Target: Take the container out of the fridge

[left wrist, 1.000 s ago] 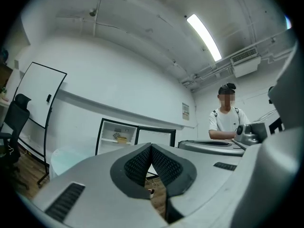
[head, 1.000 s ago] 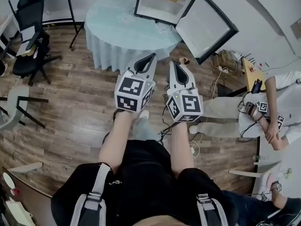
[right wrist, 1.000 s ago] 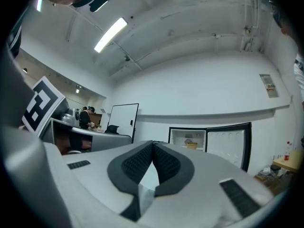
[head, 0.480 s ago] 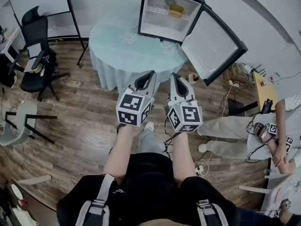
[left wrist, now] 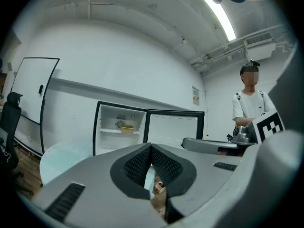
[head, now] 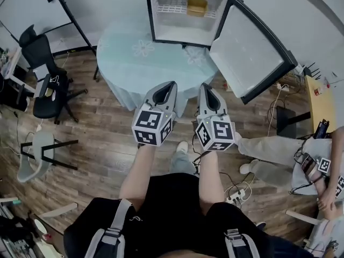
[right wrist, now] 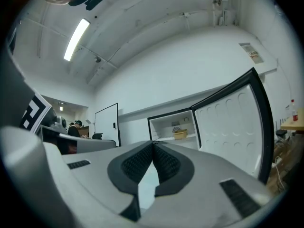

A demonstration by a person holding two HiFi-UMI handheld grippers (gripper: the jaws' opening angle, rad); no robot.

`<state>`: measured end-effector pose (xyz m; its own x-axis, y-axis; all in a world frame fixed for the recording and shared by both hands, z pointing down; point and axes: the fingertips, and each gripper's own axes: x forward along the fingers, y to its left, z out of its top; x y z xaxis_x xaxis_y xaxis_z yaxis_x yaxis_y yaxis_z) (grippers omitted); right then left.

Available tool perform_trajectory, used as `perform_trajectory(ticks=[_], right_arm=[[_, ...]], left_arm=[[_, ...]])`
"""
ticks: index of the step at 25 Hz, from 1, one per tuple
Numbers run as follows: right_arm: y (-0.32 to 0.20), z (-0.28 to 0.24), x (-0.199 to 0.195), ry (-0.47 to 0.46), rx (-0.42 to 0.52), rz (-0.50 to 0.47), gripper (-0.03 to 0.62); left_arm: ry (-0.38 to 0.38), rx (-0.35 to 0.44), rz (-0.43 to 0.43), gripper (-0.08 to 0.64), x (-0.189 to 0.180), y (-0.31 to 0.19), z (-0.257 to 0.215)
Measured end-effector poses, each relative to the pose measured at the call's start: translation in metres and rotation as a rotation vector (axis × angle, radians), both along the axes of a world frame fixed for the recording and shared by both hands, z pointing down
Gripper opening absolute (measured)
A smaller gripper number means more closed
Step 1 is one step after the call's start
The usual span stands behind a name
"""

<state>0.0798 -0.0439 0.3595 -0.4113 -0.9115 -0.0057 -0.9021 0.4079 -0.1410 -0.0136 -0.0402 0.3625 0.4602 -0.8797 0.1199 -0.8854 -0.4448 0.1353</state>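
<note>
At the approach step, well short of the open fridge [head: 177, 34] and the yellow container [head: 196, 6] on its far shelf [head: 171, 7]. Left gripper [head: 170, 85] and right gripper [head: 206, 86] empty, fingers pressed together. Next: lean over the surface [head: 134, 58], spread fingers, reach in

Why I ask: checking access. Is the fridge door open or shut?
Open: the fridge door stands swung wide, and the container inside is in plain view.

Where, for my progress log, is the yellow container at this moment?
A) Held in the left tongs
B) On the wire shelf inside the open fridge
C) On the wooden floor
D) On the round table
B: the container sits on the shelf in the open fridge, while the left tongs and right tongs are shut on nothing.
</note>
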Motion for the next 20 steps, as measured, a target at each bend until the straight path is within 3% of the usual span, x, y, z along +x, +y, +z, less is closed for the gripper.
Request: perform_trajectory(ticks=[6,10,15,20], right_arm=[[-0.076,-0.002,0.077,-0.043,0.002,0.104,0.006],[-0.113,-0.011,0.109,-0.061,0.006,0.117,0.005],[-0.147,-0.01,0.1,-0.032,-0.007,0.055,0.006],[-0.168,-0.002,0.054,-0.002,-0.035,-0.053,0.006]], left_arm=[[-0.049,0.014,0.018,0.012,0.033,-0.082,-0.01],[-0.027,0.038,0.041,0.012,0.064,-0.124,-0.023],[0.006,-0.004,0.005,0.012,0.076,-0.157,-0.012],[0.053,-0.026,-0.046,0.012,0.057,-0.179,-0.018]])
